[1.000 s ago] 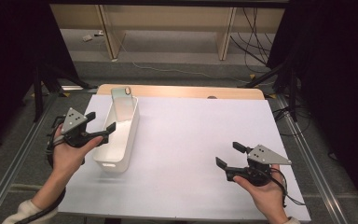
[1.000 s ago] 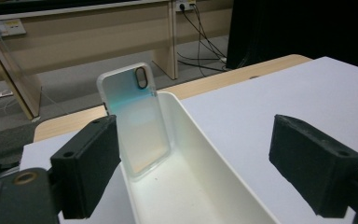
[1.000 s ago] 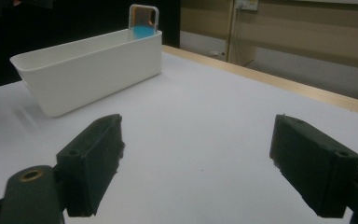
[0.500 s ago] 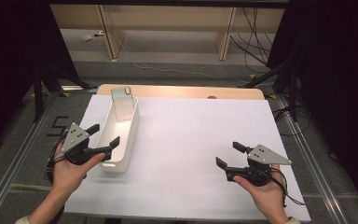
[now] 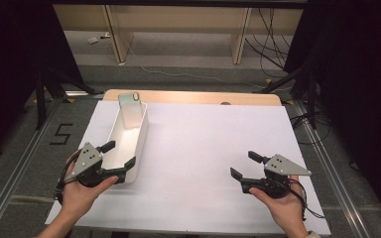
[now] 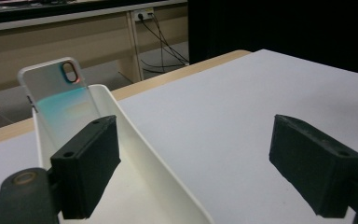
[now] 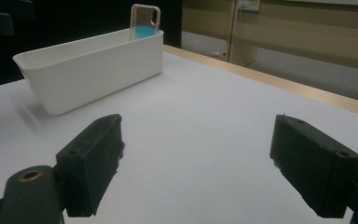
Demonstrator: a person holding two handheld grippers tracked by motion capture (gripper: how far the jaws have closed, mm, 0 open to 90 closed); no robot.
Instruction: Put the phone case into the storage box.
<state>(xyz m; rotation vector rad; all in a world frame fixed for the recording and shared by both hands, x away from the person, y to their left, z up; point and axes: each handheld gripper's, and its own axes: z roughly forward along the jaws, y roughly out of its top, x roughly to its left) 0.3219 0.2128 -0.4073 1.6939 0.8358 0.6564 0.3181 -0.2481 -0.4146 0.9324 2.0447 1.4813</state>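
Observation:
A long white bin (image 5: 140, 130) lies on the left part of the white table top (image 5: 203, 144), running away from me. A clear, iridescent phone case (image 5: 130, 111) leans upright against the bin's far end. My left gripper (image 5: 119, 153) is open at the bin's near end. In the left gripper view the bin's right wall (image 6: 144, 154) runs between the jaws of the left gripper (image 6: 193, 172), below the phone case (image 6: 60, 98). My right gripper (image 5: 244, 164) is open above bare table at the front right, facing the bin (image 7: 93, 70) and the case (image 7: 144, 21).
A wooden strip (image 5: 203, 97) borders the table's far edge. Beyond it are desk legs and cables (image 5: 258, 29) on the floor. Metal rails (image 5: 337, 178) run along both sides of the table. A "5" mark (image 5: 62, 134) is on the floor at the left.
My left gripper has drawn back toward me along the bin, from its middle to its near end, staying open. The right gripper has not moved.

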